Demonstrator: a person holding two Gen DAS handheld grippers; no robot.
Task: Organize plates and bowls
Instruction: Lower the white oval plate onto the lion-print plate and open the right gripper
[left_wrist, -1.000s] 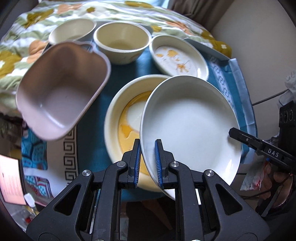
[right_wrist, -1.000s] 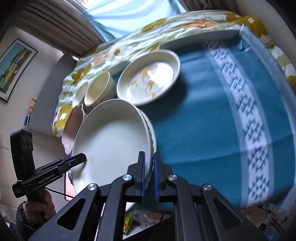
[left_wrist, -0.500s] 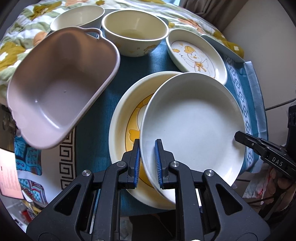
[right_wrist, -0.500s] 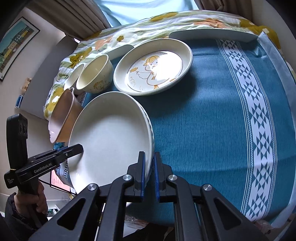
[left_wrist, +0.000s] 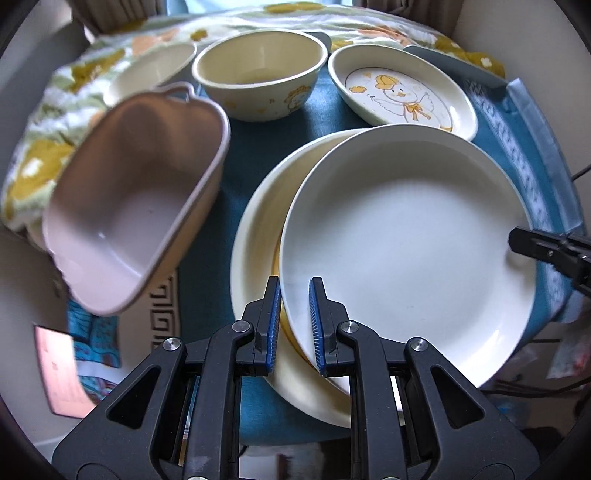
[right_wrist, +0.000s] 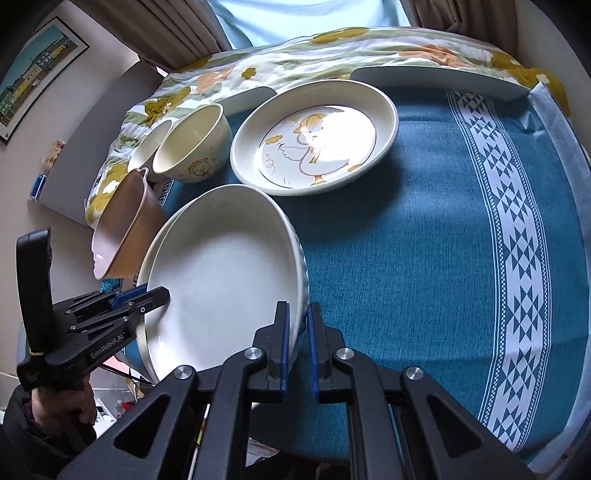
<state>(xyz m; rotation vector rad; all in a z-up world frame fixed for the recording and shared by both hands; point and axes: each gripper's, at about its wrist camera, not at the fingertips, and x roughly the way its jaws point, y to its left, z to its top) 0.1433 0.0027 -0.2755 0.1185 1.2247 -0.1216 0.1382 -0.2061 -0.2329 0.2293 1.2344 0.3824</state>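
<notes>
2 grippers, left (left_wrist: 294, 325) and right (right_wrist: 295, 345), each pinching opposite rims of the white plate (left_wrist: 406, 251).

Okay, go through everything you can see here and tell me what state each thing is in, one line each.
White plate: gripped at opposite rims, tilted over the yellow plate.
Yellow plate: flat on the cloth, mostly covered.
Duck plate: flat, empty.
Cream bowl: upright, empty.
Pink square bowl: tipped on its side, empty.
Left hand-held gripper: shut on the white plate's rim.
Right hand-held gripper: shut on the opposite rim.
</notes>
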